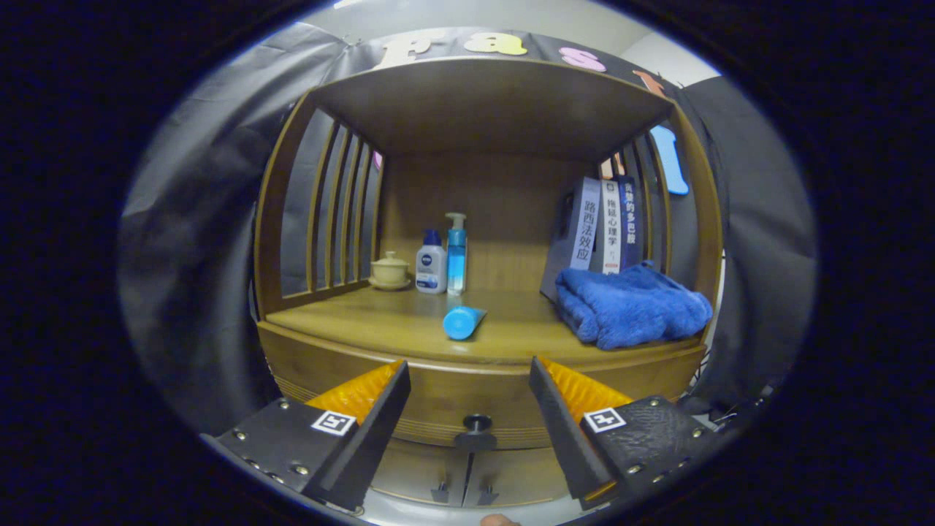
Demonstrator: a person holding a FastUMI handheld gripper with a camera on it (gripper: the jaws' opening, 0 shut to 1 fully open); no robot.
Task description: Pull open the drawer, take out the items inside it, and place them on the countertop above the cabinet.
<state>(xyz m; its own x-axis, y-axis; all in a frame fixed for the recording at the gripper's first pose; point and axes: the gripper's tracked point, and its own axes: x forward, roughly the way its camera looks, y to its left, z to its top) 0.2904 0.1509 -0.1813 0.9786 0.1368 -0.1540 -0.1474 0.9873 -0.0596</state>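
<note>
At the bottom of the frame the gripper (469, 380) stands with its two fingers spread wide apart and nothing between them; each finger is a wedge with a ribbed inner face, the sort of texture meant to bite on a small hold. In the gap between them, low in the centre, sits the drawer knob (475, 431), a dark round button on a short stem. The fingers flank it on either side, which I judge suits a pinch on the knob, though they do not touch it.

The drawer (467, 405) is shut, its curved wooden front flush with the cabinet, so whatever lies inside is hidden. Below it two cabinet doors (467, 478) meet at a seam.

Above, across the middle of the frame, the countertop (350, 321) is smooth, warm-toned wood. A blue tube (463, 322) lies on its side near the front edge. At centre right a folded blue towel (630, 305), soft and nubby, rests before upright books (603, 230). Centre left, by the back wall, stand a pump bottle (456, 253), a white bottle (431, 263) and a lidded ceramic cup (390, 271). Whether any of these came from the drawer cannot be told; a closed drawer fits either stage.
</note>
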